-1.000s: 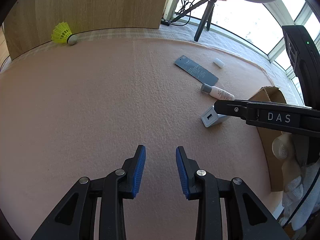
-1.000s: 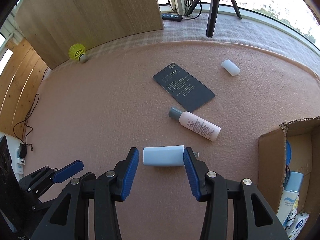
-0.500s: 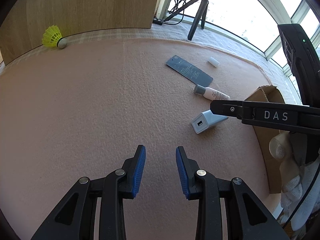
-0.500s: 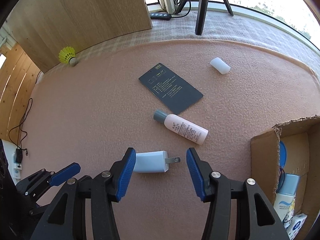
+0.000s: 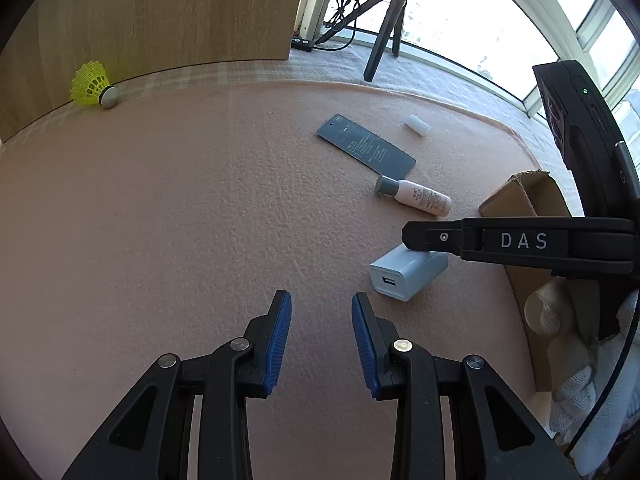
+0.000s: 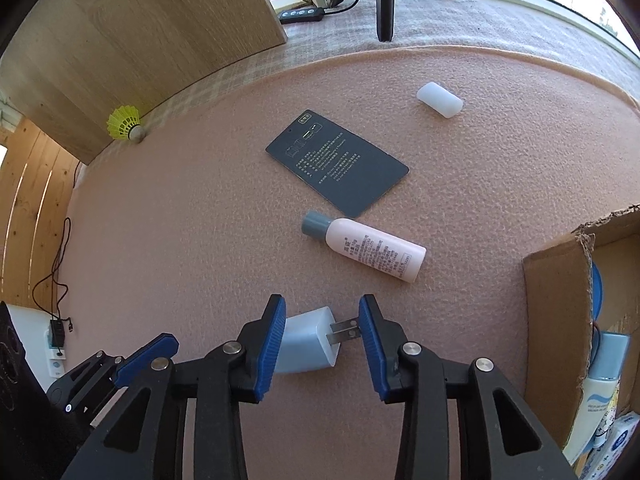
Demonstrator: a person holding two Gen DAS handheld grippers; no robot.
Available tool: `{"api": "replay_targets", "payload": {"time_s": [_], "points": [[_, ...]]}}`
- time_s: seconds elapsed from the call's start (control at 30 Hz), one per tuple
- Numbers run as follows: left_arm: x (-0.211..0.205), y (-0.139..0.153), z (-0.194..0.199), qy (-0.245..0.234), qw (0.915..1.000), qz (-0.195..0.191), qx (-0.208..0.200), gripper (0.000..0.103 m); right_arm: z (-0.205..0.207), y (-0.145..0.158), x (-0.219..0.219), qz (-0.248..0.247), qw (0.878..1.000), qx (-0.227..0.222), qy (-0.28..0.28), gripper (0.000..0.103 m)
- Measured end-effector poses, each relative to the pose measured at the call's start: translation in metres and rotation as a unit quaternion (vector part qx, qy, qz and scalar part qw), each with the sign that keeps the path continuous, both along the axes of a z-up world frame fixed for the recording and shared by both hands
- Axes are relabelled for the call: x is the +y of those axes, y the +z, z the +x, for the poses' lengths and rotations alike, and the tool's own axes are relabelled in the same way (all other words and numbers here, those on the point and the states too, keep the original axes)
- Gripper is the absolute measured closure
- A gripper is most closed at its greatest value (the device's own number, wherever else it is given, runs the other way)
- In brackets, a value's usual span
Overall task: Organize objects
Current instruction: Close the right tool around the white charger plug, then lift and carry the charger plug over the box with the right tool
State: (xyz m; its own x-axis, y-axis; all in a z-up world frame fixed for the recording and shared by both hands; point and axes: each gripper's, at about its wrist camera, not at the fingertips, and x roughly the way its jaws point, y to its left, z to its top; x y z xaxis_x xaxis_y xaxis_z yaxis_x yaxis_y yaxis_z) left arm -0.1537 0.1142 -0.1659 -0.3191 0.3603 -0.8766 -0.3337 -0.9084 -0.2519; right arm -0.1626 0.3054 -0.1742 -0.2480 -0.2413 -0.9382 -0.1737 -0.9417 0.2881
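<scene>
A pale blue wall charger lies on the pink mat with its two prongs pointing right. My right gripper hovers right over it with its jaws closing. The left pad overlaps the charger's body and the prongs end just short of the right pad; no firm pinch shows. In the left wrist view the charger sits under a finger of the right gripper. My left gripper hangs above bare mat, partly open, holding nothing.
A pink bottle with a grey cap, a dark card and a white cap lie farther out. A yellow shuttlecock rests by the wooden panel. An open cardboard box with several items stands at the right. A tripod leg stands behind.
My right gripper has come down closer over the charger, and its jaws widened a little and then narrowed around it. The left gripper has stayed almost where it was, jaws unchanged.
</scene>
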Motion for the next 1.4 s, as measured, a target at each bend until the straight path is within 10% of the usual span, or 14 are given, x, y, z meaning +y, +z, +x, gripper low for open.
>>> {"api": "replay_targets", "payload": {"time_s": [0.77, 1.4], "points": [[0.057, -0.014, 0.01, -0.132, 0.9912, 0.0, -0.002, 0.053, 0.025, 0.0, 0.007, -0.045, 0.998, -0.026, -0.032, 0.074], [0.068, -0.016, 0.016, -0.13, 0.9912, 0.023, -0.016, 0.06, 0.043, -0.003, 0.015, -0.042, 0.999, -0.014, -0.025, 0.075]]}}
